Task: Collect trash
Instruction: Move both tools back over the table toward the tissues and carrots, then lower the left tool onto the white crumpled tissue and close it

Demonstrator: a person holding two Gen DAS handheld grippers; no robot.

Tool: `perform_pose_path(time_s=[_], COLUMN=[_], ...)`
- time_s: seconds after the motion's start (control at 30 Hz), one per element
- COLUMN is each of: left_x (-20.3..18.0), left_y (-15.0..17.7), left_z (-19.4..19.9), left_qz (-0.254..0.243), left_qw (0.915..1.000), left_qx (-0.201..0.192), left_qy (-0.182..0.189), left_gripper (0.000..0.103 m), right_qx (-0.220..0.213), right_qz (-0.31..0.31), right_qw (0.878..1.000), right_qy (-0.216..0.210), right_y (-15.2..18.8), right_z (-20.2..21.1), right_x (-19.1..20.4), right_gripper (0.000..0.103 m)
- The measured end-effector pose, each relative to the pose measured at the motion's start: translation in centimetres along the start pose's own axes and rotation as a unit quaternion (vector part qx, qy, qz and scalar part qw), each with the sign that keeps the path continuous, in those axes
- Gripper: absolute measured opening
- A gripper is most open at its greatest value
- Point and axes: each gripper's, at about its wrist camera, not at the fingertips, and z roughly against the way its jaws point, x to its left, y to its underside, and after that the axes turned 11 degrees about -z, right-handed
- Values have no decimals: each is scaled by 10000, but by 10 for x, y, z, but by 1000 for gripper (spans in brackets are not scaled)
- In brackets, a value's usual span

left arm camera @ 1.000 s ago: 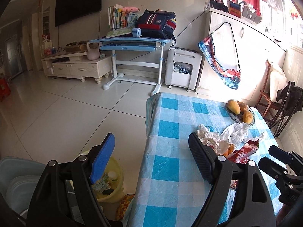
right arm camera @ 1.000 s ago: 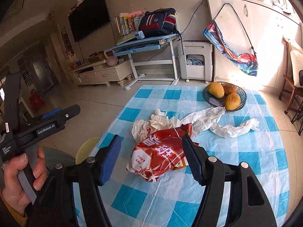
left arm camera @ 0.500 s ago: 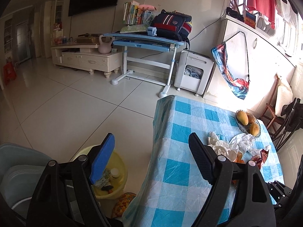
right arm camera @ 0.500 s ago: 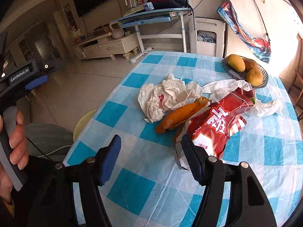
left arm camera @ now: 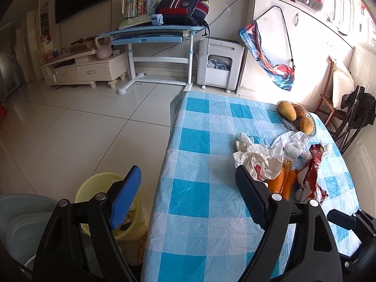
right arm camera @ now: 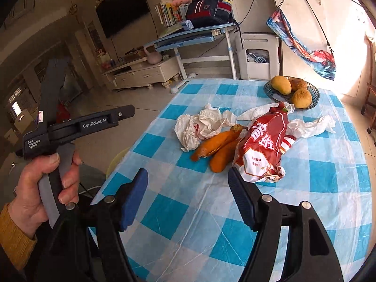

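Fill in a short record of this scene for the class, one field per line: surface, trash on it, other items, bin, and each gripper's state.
surface: table with blue checked cloth
trash: red bag, white wrappers, orange peels
other items: fruit bowl, holding three fruits
bin: yellow bin on floor beside table
left gripper: open, empty
right gripper: jaws opening, nothing between them

So the left wrist cam sits off the bench's [left arm camera: 195, 202] left edge, angled down, catching floor plus a yellow bin [left arm camera: 94, 185] below. The right wrist cam is over the bench's near end, closer in, tilted down at the trash pile [right arm camera: 235, 138]. Both face the far wall with the blue desk [left arm camera: 150, 33] and share the checkered top, fruit bowl [right arm camera: 291, 91] and pile.
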Motion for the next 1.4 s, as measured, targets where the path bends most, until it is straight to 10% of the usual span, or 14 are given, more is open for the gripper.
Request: perform_pose_path(time_s=[0.3, 0.5, 0.67, 0.77, 1.1, 1.27, 1.4], left_x=[-39, -60, -66, -60, -5, -4, -16], left_y=[-3, -5, -1, 1, 33, 40, 40], left_z=[-50, -73, -86, -78, -38, -44, -48], left_qz=[-353, -471, -386, -404, -55, -193, -392], left_qw=[9980, 9961, 9908, 9912, 9898, 9906, 9907], left_qx=[468, 585, 766, 680, 924, 1050, 1015], left_qy=[248, 467, 1050, 1060, 1084, 851, 822], left_gripper=[79, 79, 26, 16, 18, 53, 55], right_qx=[-240, -92, 38, 19, -115, -197, -88], right_qz=[-802, -879, -705, -726, -783, -946, -1017], right_qw=[9920, 9926, 9940, 9940, 9934, 9880, 9839], right_qy=[942, 836, 831, 815, 831, 1207, 1469], right_y=[-6, 7, 11, 9, -12, -27, -35], right_z=[-17, -21, -34, -33, -44, -46, -54], right_x=[-44, -47, -39, -40, -36, -46, -55], right_gripper=[71, 72, 72, 72, 72, 66, 56])
